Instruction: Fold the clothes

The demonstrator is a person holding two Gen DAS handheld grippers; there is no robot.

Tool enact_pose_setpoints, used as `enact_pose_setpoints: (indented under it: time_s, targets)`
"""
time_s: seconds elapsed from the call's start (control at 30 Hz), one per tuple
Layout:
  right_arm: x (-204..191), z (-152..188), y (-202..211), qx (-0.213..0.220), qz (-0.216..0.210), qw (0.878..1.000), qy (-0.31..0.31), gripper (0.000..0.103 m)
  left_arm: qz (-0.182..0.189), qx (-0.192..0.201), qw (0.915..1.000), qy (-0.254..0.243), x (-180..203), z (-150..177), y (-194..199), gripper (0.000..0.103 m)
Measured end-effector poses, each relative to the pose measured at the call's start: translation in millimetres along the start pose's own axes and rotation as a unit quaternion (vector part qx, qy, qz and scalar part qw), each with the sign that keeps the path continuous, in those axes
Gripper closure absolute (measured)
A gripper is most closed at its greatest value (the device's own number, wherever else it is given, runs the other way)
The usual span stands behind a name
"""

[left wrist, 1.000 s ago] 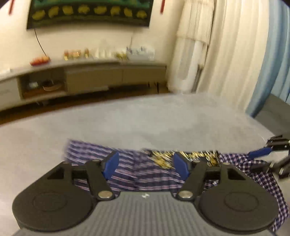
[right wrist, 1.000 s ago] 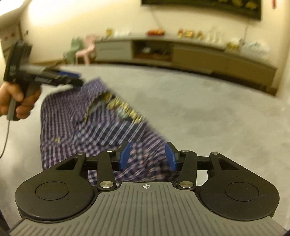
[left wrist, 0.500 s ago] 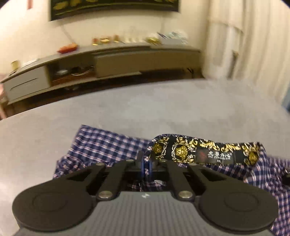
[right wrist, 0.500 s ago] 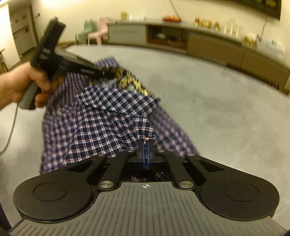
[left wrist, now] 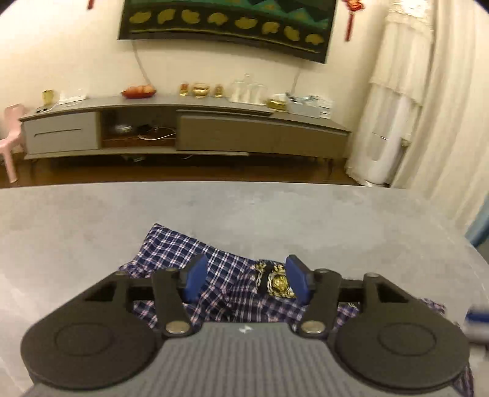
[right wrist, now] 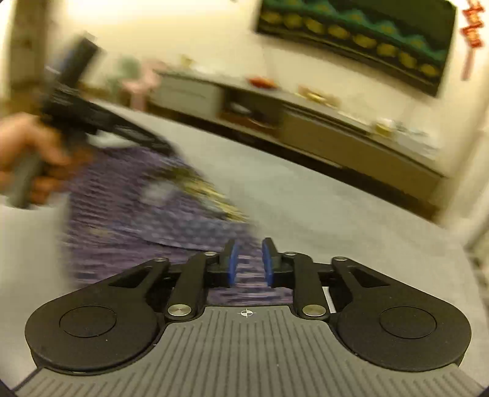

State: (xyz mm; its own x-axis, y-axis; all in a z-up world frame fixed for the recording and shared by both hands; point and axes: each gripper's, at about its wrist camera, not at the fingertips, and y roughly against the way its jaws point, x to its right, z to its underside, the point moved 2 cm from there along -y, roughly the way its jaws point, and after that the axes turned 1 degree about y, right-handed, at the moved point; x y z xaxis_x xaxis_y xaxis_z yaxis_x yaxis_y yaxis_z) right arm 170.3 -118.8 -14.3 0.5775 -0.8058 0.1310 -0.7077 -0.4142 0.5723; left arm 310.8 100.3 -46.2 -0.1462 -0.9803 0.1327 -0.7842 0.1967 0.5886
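Observation:
A blue-and-white plaid garment [left wrist: 171, 247] with a black-and-gold waistband [left wrist: 276, 282] lies crumpled on the grey surface [left wrist: 275, 210]. My left gripper [left wrist: 247, 281] hovers just over it. Its jaws are opening, and the cloth lies below the gap with neither blue pad pressing on it. In the right wrist view the garment [right wrist: 131, 195] is blurred. My right gripper [right wrist: 250, 263] is at its near edge, with jaws opening and a narrow gap that grips nothing. A hand [right wrist: 27, 152] holds the left gripper [right wrist: 91, 119] over the far side of the cloth.
A long grey TV cabinet [left wrist: 214, 134] with small objects on top runs along the far wall under a dark picture [left wrist: 226, 21]. White curtains [left wrist: 412, 107] hang at the right. A pink chair [left wrist: 12, 134] stands at the left. Bare grey surface surrounds the garment.
Half a second ago both grippers were shut on the lifted cloth. Now both have let go and their jaws have parted. The garment has dropped back onto the surface.

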Motion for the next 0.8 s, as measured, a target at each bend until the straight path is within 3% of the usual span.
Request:
enact_pose_setpoints:
  time_s: [0.07, 0.1, 0.17, 0.3, 0.4, 0.47, 0.5, 0.53, 0.6, 0.67, 0.8]
  targets:
    - [-10.9, 16.9, -7.4, -0.042, -0.058, 0.997, -0.002, 0.067, -0.019, -0.013, 0.9997, -0.012, -8.8, 9.8, -0.2, 0.048]
    - [-13.5, 25.8, -18.1, -0.067, -0.058, 0.996, 0.009, 0.068, -0.044, -0.025, 0.9987, -0.011, -16.7, 17.3, -4.8, 0.051]
    - [-14.2, 40.2, -37.6, -0.098, -0.033, 0.994, 0.04, 0.068, -0.054, -0.026, 0.9982, -0.005, -26.4, 20.8, -1.0, 0.056]
    - [4.4, 31.0, -26.6, -0.076, -0.008, 0.997, -0.007, 0.066, -0.072, -0.034, 0.9968, -0.005, -39.8, 30.2, 6.3, 0.053]
    - [0.1, 22.9, 0.5, -0.039, -0.072, 0.996, -0.023, 0.067, -0.078, -0.054, 0.9949, -0.034, -36.8, 43.0, 10.9, 0.053]
    - [-7.3, 28.8, -2.9, -0.066, -0.122, 0.99, -0.008, 0.069, -0.083, -0.07, 0.9929, -0.049, -32.7, 51.6, 10.8, 0.053]
    - [-10.2, 37.3, -12.5, -0.096, -0.119, 0.988, 0.014, 0.071, -0.087, -0.078, 0.9918, -0.053, -29.7, 56.0, 9.1, 0.053]
    - [-10.3, 46.5, -23.1, -0.123, -0.1, 0.987, 0.036, 0.071, -0.09, -0.086, 0.9905, -0.058, -26.7, 60.3, 7.5, 0.053]
    - [6.3, 49.8, -33.5, -0.129, -0.08, 0.988, 0.032, 0.073, -0.097, -0.102, 0.9877, -0.068, -20.6, 68.9, 4.2, 0.052]
    - [35.9, 47.6, -43.8, -0.128, -0.017, 0.992, 0.006, 0.072, -0.064, -0.118, 0.9895, -0.052, -9.9, 73.4, 11.6, 0.049]
    - [81.0, 47.2, -53.7, -0.131, 0.082, 0.987, -0.051, 0.07, -0.015, -0.129, 0.9876, -0.089, 30.0, 80.4, 31.9, 0.049]
